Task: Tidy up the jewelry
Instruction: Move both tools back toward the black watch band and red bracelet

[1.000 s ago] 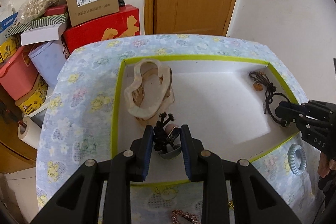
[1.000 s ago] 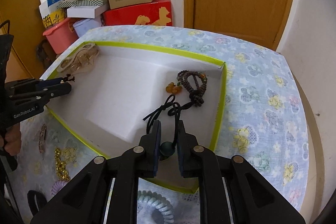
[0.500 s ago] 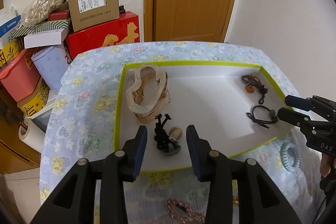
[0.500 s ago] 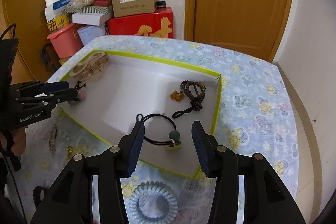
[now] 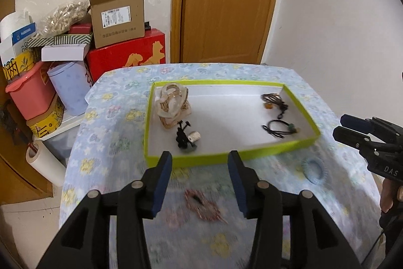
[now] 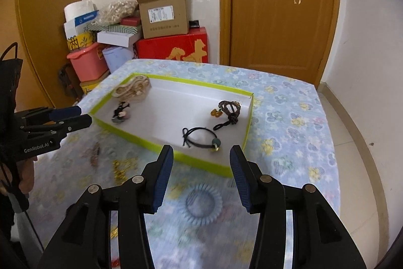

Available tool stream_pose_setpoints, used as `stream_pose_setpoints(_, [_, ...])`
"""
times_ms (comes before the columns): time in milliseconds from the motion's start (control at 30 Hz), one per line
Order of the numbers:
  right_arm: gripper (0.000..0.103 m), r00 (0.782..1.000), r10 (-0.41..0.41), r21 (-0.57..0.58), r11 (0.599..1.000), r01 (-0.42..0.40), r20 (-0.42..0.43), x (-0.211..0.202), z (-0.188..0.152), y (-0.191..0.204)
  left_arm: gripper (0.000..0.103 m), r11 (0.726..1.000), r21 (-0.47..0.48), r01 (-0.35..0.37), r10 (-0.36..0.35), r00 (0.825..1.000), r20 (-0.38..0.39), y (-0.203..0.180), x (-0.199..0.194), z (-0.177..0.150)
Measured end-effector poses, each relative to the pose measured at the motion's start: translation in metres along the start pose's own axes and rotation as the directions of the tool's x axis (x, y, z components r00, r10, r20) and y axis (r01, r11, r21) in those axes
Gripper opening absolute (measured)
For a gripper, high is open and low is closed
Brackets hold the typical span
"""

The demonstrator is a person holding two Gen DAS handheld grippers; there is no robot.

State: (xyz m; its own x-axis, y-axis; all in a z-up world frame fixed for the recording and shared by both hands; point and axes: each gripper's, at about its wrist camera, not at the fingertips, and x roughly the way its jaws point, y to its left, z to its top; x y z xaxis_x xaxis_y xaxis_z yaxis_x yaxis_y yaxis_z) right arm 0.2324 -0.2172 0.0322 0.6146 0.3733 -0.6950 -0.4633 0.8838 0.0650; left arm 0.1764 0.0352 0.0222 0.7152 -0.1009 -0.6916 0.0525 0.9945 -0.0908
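left tool (image 5: 199, 159): wide, nothing between the jaws; they've just been opening. I hold it over the near edge of the surface, short of the tray.
right tool (image 6: 201, 153): jaws apart, nothing gripped; they've just opened. Also over the near edge, tips short of the tray's near rim.
tray (image 5: 161, 160): shallow, white floor, lime-green rim, lying on the flowered cloth (image 6: 289, 117) mid-surface.
black clip charm (image 5: 186, 136): in the tray, near-left part, just in front of the beige chain pile (image 5: 172, 102) in the far-left corner.
black hair tie (image 6: 201, 136): in the tray near its near-right corner, green bead at one end; apart from the dark bead bracelet (image 6: 229, 109) towards the far-right corner.
blue coil tie (image 6: 202, 202): outside the tray, on the cloth at the near edge, between my right tool's jaws in view but below them.
pink clip (image 5: 204, 206): on the cloth, near edge, blurred.
gold chain (image 6: 121, 168): on the cloth left of the tray, blurred.
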Motion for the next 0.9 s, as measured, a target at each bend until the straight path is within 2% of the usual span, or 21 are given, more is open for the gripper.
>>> stream_pose_setpoints(200, [0.048,0.999,0.008,0.009,1.0,-0.009,0.037,-0.035,-0.02,0.012,0.052,1.0,-0.009,0.023,-0.023,1.0,0.02,-0.008,-0.03,-0.018])
stream_pose_setpoints(433, [0.048,0.999,0.018,0.013,1.0,-0.019,0.033,-0.058,-0.046,0.02,0.052,1.0,-0.007,0.015,-0.014,0.999,0.032,-0.015,-0.055,-0.042])
stream_pose_setpoints(733, [0.048,0.998,0.057,0.034,0.998,-0.057,0.02,-0.075,-0.075,0.031,0.052,1.0,-0.009,0.028,-0.028,0.999,0.019,-0.02,-0.071,-0.072])
stream_pose_setpoints(900, [0.048,0.997,0.074,0.065,0.995,-0.073,-0.005,-0.077,-0.089,0.032,0.052,0.998,-0.041,0.041,-0.042,0.999,-0.011,-0.024,-0.075,-0.093])
